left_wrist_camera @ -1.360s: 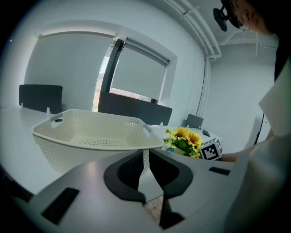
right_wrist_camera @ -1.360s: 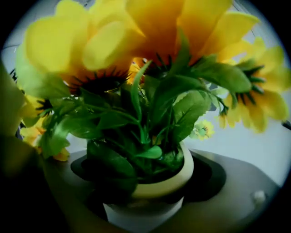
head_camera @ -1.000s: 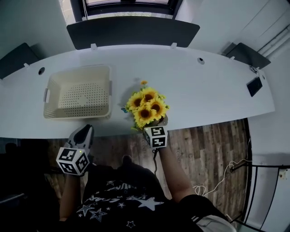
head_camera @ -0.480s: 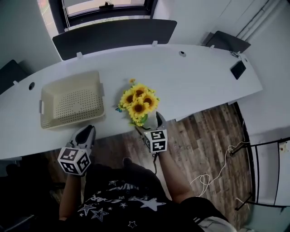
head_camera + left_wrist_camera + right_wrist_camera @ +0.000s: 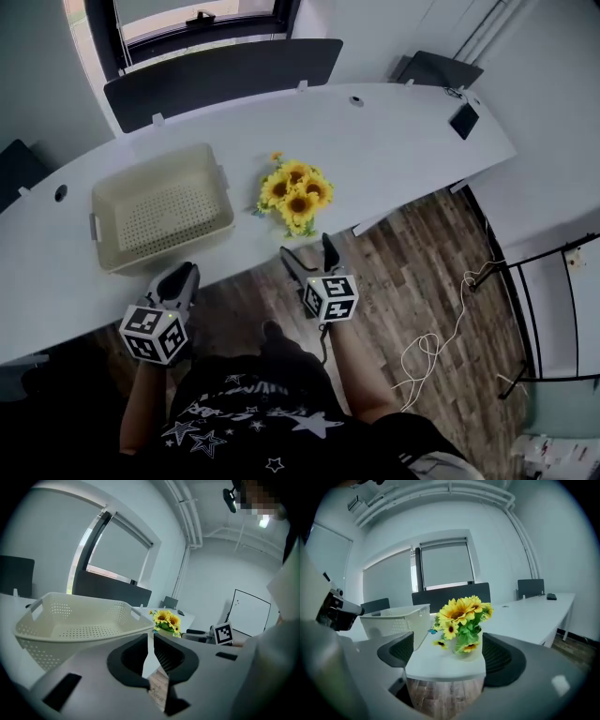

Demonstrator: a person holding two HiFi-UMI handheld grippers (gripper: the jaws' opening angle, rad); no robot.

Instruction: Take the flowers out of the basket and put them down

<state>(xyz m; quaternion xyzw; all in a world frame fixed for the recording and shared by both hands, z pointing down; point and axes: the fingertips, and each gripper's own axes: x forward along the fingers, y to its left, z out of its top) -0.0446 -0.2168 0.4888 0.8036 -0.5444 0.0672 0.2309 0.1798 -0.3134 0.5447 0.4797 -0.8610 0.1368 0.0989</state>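
Our left gripper (image 5: 178,274) points forward and slightly down, jaws nearly together. To its right, our right gripper (image 5: 307,251) holds wide jaws that have just been closing, nothing between them.

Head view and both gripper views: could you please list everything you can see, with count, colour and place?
table: one, white, curved, across the head view.
basket: one, cream, perforated, empty, on the table's left part.
flowers: one bunch, yellow with green leaves, upright on the table, right of the basket and apart from it.
screen: one, dark, along the table's far edge.
dark flat object: one, black, at the table's right end.
floor: brown wood pattern, beside the table.
cable: one, white, on the floor.
shirt: black with stars, bottom.
left gripper: grey, off the table's near edge; jaws together, empty.
right gripper: grey, short of the flowers; jaws apart, just been closing slightly, nothing between.
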